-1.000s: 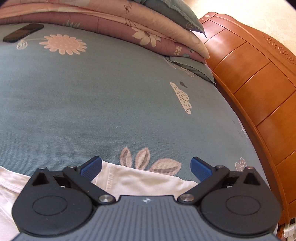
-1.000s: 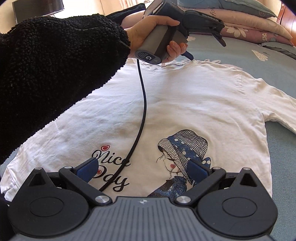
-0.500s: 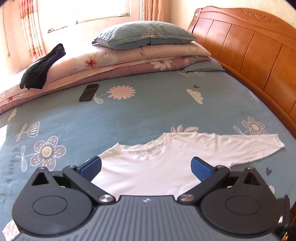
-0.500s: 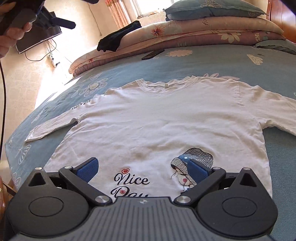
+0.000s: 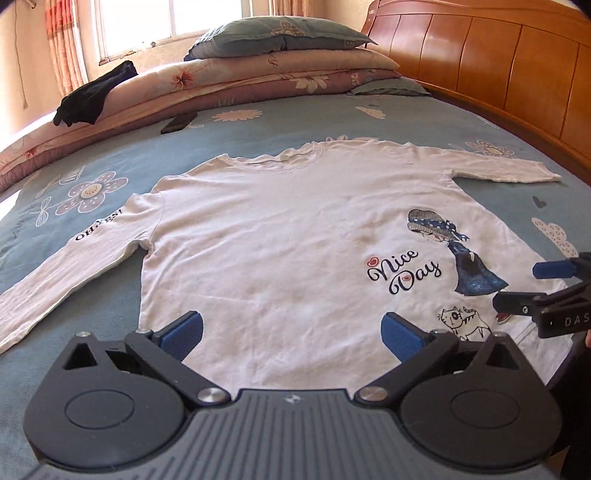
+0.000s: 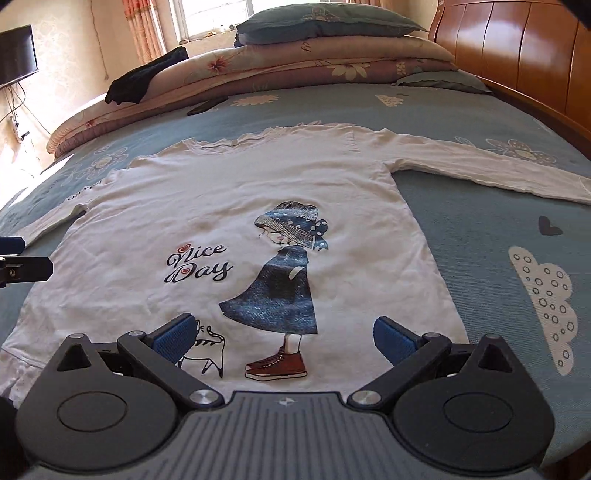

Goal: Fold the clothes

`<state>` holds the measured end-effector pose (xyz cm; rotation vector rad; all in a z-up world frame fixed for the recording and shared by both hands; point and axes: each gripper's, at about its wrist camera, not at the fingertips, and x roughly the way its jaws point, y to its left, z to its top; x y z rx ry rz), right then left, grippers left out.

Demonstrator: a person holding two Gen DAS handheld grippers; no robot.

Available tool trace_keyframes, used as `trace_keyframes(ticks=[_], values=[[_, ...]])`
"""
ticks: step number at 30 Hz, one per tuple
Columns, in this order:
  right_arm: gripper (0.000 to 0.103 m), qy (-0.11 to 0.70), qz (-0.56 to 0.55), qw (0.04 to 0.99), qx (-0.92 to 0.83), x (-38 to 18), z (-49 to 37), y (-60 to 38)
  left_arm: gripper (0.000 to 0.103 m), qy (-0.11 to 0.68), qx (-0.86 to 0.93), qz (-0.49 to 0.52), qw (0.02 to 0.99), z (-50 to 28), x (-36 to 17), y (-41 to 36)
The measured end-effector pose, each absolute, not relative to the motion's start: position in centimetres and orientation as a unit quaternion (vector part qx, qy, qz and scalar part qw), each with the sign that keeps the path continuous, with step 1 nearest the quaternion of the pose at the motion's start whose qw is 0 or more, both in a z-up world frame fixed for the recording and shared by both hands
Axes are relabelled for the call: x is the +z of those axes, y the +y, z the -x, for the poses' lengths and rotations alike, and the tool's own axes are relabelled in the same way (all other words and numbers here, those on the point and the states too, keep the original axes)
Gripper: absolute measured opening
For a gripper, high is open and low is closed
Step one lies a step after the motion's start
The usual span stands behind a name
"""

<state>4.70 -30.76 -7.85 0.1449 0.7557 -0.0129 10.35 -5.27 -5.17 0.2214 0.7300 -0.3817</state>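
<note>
1. Bright daylight enters through the window (image 5: pixel 207 22) behind the pillows.
2. The wooden headboard (image 5: pixel 498 62) shows glossy glare.
3. Both views are sharp centrally, with fisheye bending at the bed's (image 6: pixel 480 229) edges.

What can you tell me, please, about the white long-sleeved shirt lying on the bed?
The white long-sleeved shirt lies flat, front up, on the blue floral bedsheet, both sleeves spread sideways. It looks like soft, slightly wrinkled cotton with faint brownish stains mid-chest. The print shows a girl in a blue hat and dress with red sneakers, a small cat, and "Nice Day"; one sleeve reads "OH YES!". The neckline points toward the pillows. Neither open gripper holds it; both hover near its hem.
</note>
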Motion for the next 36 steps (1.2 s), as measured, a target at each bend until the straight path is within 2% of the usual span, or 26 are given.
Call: trace_keyframes(ticks=[9,14,17,27,33,36], values=[[0.103,0.377,0.008,0.926,-0.020,-10.4,-5.2,-27.9,0.102,0.385,-0.176,-0.077,0.903,-8.2,-10.4,-4.1],[0.103,0.373,-0.001,0.928,-0.015,-10.5,-3.9,-28.1,0.102,0.386,-0.167,-0.041,0.906,-6.0,-10.5,-2.9],[0.103,0.360,-0.003,0.933,-0.014,-10.7,-2.7,-28.1,0.103,0.376,-0.169,-0.066,0.909,-4.8,-10.7,-3.0],[0.103,0.339,-0.011,0.941,-0.003,-10.9,-1.4,-28.4,0.103,0.364,-0.158,-0.053,0.916,-4.5,-10.9,-2.9],[0.103,0.333,-0.047,0.942,0.017,-8.9,-3.0,-27.8,0.103,0.361,-0.159,-0.054,0.917,-4.4,-11.0,-2.9],[0.103,0.335,-0.017,0.942,0.013,-8.9,-5.3,-25.9,0.103,0.361,-0.160,-0.054,0.917,-4.4,-11.0,-2.8]])
